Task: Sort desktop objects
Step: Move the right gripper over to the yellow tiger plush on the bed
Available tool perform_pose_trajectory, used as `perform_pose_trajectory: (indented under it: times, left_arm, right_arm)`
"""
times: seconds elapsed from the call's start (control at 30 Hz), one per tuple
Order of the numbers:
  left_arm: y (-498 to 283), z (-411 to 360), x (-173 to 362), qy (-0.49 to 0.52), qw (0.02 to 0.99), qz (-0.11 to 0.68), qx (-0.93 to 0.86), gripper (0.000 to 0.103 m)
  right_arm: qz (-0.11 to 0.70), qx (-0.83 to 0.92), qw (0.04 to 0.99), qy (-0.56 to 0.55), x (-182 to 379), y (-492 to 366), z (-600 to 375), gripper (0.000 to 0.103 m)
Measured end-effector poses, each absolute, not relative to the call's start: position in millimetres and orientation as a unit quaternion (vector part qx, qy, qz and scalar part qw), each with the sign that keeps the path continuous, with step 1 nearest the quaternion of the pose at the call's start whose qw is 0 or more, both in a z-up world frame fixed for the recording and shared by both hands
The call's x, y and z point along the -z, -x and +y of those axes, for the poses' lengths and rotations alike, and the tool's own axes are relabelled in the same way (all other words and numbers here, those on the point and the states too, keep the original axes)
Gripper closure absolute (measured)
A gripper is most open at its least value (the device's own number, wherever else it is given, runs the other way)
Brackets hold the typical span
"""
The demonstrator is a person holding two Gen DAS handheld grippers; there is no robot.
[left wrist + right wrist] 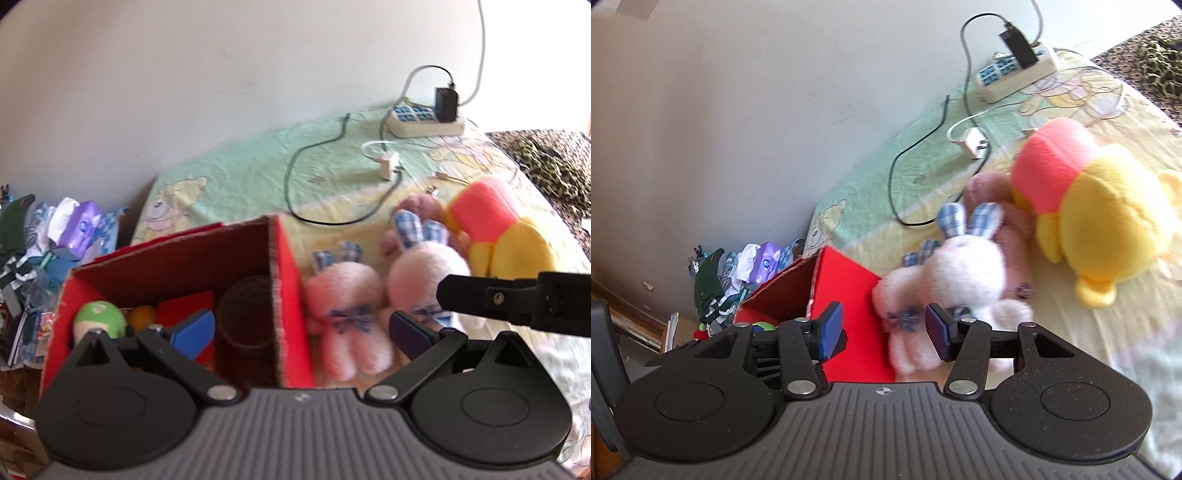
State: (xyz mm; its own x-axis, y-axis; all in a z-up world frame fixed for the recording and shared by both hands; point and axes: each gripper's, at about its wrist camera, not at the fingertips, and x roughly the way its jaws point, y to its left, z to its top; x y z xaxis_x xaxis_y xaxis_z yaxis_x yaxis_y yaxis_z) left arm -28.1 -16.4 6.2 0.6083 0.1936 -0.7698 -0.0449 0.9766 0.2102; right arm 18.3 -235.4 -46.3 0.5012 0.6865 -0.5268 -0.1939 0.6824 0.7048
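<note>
A pale wall is backing a bench draped in a green-and-yellow cartoon-print cloth, where a white power strip with a black charger plugged in is lying near the far edge and a black cable is looping across the fabric toward a small white adapter. I am holding my left gripper over the near edge of a red cardboard box, its blue-padded fingers standing wide apart and gripping nothing, one pad inside the box and the other outside it. The box is holding a green ball, an orange ball, a red block and a dark brown cylinder. Just beside the box's right wall, two pink plush rabbits with blue checked ears are lying side by side, touching each other, and a yellow plush bear in a pink shirt is resting just behind them. My right gripper is hovering low over the rabbits by the box's corner, its fingers also spread and empty; in the left wrist view one of its black fingers is reaching in from the right in front of the bear. A heap of clothes and packets is lying off the bench to the left.
</note>
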Motion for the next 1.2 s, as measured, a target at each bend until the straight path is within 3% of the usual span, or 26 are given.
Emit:
perform_pose_trajectory:
  times: [0.63, 1.2]
  left_arm:
    - [-2, -93, 25, -0.09, 0.868, 0.487, -0.019, 0.002]
    - [-10, -143, 58, -0.023, 0.865, 0.493, 0.096, 0.001]
  right_arm:
    - [0.424, -0.243, 0.81, -0.324, 68, -33, -308, 0.049]
    - [0.396, -0.213, 0.813, -0.37, 97, -33, -380, 0.049]
